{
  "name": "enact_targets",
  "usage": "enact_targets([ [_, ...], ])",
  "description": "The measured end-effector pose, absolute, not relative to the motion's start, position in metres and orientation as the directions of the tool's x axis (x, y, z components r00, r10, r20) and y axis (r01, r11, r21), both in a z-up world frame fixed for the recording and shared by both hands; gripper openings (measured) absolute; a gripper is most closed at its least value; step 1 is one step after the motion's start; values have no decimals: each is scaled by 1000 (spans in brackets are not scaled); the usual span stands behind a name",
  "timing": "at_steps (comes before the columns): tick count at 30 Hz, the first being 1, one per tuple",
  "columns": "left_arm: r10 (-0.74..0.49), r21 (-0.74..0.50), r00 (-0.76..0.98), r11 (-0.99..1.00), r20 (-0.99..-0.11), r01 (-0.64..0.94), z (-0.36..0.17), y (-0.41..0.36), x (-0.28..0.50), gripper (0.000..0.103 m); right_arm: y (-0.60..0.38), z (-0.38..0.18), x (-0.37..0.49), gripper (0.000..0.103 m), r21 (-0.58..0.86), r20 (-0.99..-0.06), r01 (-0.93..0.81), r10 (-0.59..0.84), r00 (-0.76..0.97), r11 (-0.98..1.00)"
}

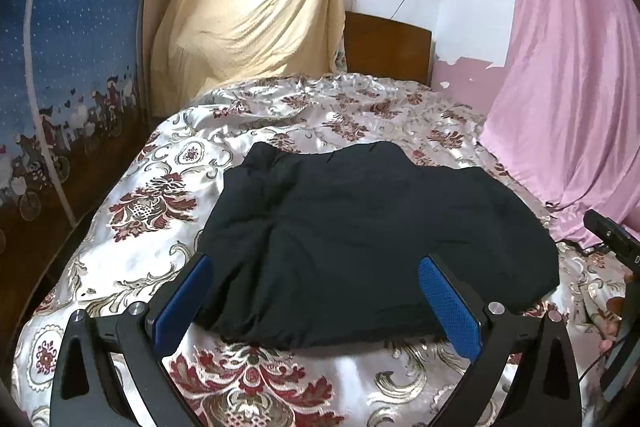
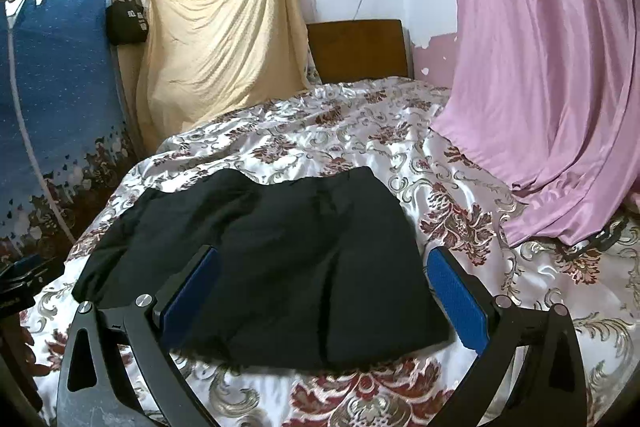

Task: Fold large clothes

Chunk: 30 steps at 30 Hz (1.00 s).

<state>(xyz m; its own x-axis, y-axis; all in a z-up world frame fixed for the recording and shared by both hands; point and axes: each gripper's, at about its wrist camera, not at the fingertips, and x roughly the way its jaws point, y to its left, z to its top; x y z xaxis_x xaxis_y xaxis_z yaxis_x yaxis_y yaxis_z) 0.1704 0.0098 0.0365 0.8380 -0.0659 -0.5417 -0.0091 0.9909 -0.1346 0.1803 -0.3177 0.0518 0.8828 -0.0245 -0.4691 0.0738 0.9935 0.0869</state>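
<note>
Floral bedspread [image 1: 152, 203] carries a folded black garment [image 1: 360, 235], long axis left-right; left tongs [image 1: 316, 291] and right tongs [image 2: 326, 281] gape wide, empty.

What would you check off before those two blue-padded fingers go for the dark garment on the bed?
1. Left gripper open: ok.
2. Right gripper open: ok.
3. Both empty, nothing pinched: ok.
4. Dark garment lies on the floral bedspread, already bunched into a compact shape: ok.
5. Near edge of the garment in view of both cameras: ok.
6. How many layers lie at that edge: cannot tell.
</note>
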Motion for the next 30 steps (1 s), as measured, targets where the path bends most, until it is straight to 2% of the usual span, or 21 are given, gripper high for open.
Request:
enact_targets([
  [9, -70, -131, 853, 991, -518, 2, 36, 12, 139, 103, -293, 55, 144, 102, 77, -457, 58, -16, 889, 995],
  [30, -12, -78, 905, 997, -424, -23, 17, 7, 60, 103, -243, 30, 63, 102, 51, -349, -19, 35, 937, 999],
])
